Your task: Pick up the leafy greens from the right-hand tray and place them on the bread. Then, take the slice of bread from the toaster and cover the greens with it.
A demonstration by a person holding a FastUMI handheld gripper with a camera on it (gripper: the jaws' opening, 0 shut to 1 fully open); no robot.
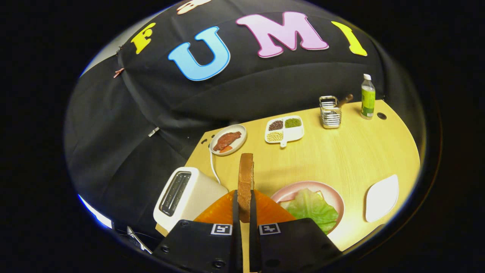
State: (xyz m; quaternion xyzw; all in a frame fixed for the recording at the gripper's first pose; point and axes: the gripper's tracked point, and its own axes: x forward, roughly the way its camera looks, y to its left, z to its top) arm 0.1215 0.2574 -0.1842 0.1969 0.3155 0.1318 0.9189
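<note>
My gripper (244,206) is shut on a slice of bread (245,178), which stands upright on edge between the two fingers, lifted above the table. Just left of the fingers sits the white toaster (185,195) with its slot showing dark. To the right of the fingers lies a pink plate (335,197) with the leafy greens (312,208) spread on it; a pale edge peeks out from under the greens. A white tray (382,197) lies further right with nothing on it.
Beyond the fingers on the yellow table (348,155) are a plate with meat (228,140), a white divided dish of beans (284,129), a wire holder (329,112) and a green bottle (367,96). The toaster's white cord (213,167) runs along the table's left edge.
</note>
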